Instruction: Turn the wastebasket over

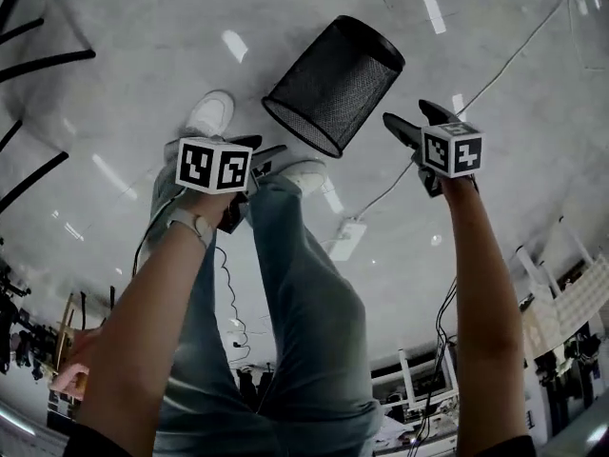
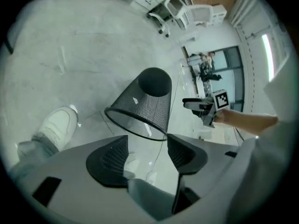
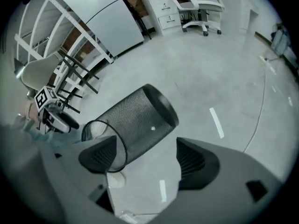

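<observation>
Light blue jeans (image 1: 314, 331), white sneakers (image 1: 210, 113), thin black cable (image 1: 231, 298).

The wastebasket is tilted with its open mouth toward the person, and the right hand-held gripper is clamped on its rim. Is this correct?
Not quite. The right hand-held gripper is not clamped on the rim: the right gripper view shows its jaws open, gripping nothing. The wastebasket is indeed tilted, mouth toward the person.

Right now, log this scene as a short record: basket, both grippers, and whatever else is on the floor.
wastebasket: black mesh, tipped over at a slant, open rim toward the person, closed base away
left gripper: jaws apart, nothing between them
right gripper: jaws apart, nothing between them
grip on wastebasket: none
floor: pale grey, glossy
also there: white shoe, white cable, small white box
</observation>
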